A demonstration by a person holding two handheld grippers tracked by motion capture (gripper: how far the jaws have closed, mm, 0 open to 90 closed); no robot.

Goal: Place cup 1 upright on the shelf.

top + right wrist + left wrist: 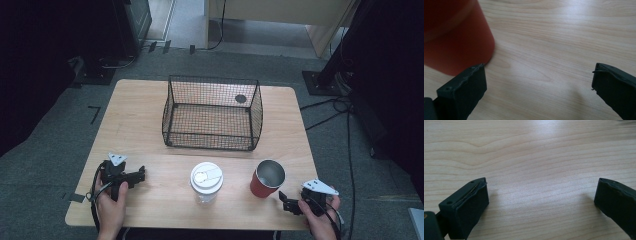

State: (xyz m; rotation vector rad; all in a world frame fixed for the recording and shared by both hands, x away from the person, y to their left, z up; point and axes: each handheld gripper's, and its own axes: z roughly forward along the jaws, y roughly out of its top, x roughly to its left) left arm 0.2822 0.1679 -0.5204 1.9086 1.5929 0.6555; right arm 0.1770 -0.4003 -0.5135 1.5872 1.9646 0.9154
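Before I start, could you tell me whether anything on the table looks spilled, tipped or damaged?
Nothing stands out. The red cup and the lidded clear cup stand upright with no spill around them, the wire basket sits squarely on the table, and both grippers, left and right, are open.

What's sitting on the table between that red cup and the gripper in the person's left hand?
A clear jar with a white lid stands between the red cup and the left gripper, as the high view shows.
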